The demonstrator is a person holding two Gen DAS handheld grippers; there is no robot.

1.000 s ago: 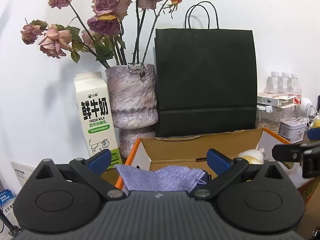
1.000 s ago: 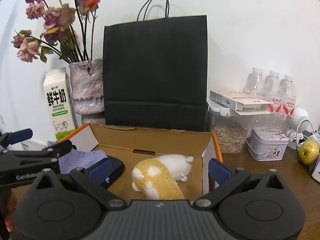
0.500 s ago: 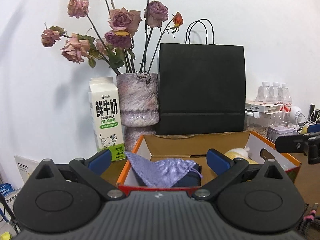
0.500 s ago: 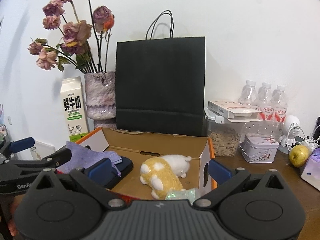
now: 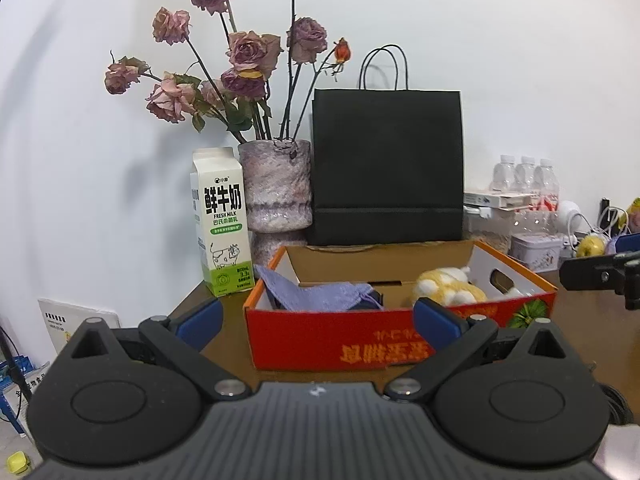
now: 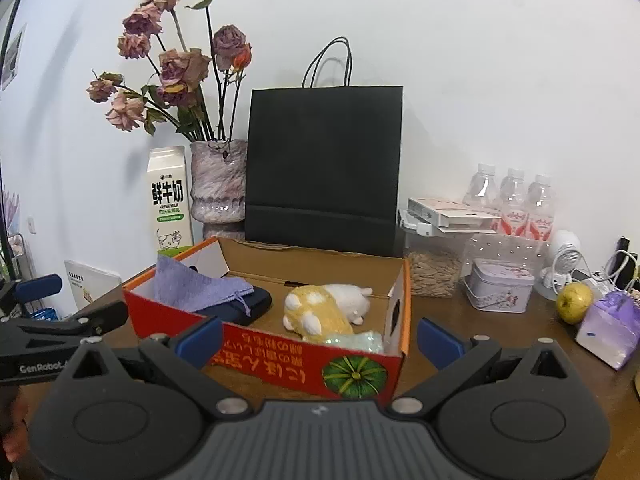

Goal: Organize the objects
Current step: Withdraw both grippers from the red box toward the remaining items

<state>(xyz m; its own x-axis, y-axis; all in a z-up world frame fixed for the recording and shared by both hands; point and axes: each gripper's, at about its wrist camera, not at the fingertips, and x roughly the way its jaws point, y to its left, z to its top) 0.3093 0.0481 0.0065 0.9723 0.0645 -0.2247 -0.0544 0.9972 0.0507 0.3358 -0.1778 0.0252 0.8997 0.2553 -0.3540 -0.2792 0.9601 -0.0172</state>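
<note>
An open red and orange cardboard box [image 5: 332, 340] [image 6: 280, 372] stands on the brown table. Inside lie a lavender cloth pouch [image 5: 320, 294] [image 6: 192, 286] on a dark blue case [image 6: 244, 308], a yellow and white plush toy [image 5: 448, 286] [image 6: 320, 312], and a pale green packet [image 6: 360, 340]. My left gripper [image 5: 316, 320] is open and empty in front of the box. My right gripper [image 6: 318, 340] is open and empty, also in front of the box. Each gripper shows at the edge of the other's view.
Behind the box stand a milk carton [image 5: 222, 224], a vase of dried roses [image 5: 278, 184] and a black paper bag [image 5: 386, 164]. To the right are a seed jar [image 6: 432, 272], a tin [image 6: 500, 290], water bottles [image 6: 514, 200], an apple [image 6: 574, 302] and a purple pack [image 6: 610, 330].
Both grippers have pulled back from over the box, so its red front wall now shows. The pouch lies in the box, free of the left gripper.
</note>
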